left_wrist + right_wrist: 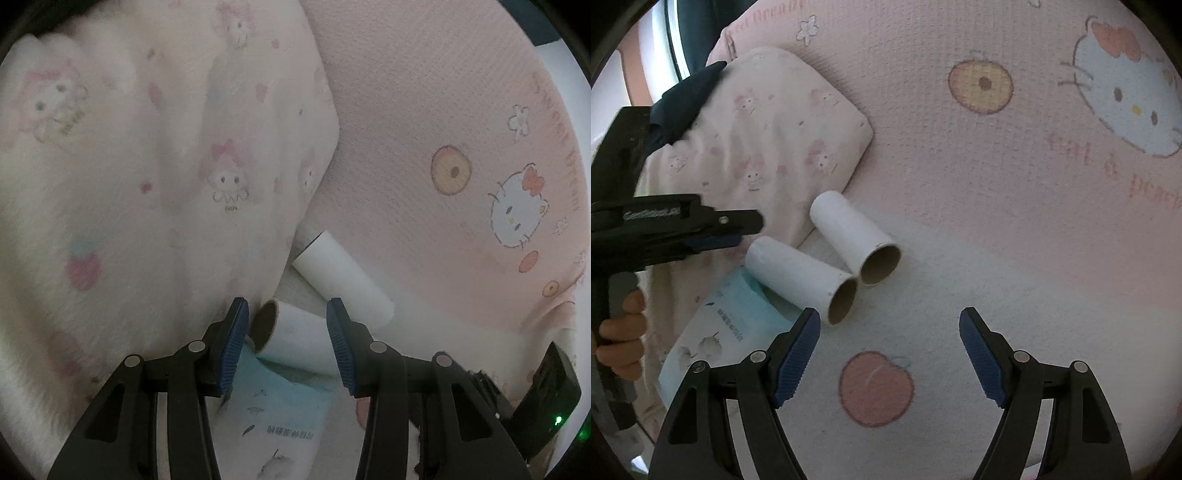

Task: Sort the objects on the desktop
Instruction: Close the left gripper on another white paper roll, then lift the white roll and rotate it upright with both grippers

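While both tools gape empty, two hollow tubes lie touching.

Two white cardboard tubes: the nearer tube and the farther tube, lying side by side, open ends toward five o'clock. One blue-and-white tissue pack at eight o'clock of them. One folded bunny-print blanket toward eleven o'clock. One pink cat-print sheet beneath. Two tools: left tool, right tool.
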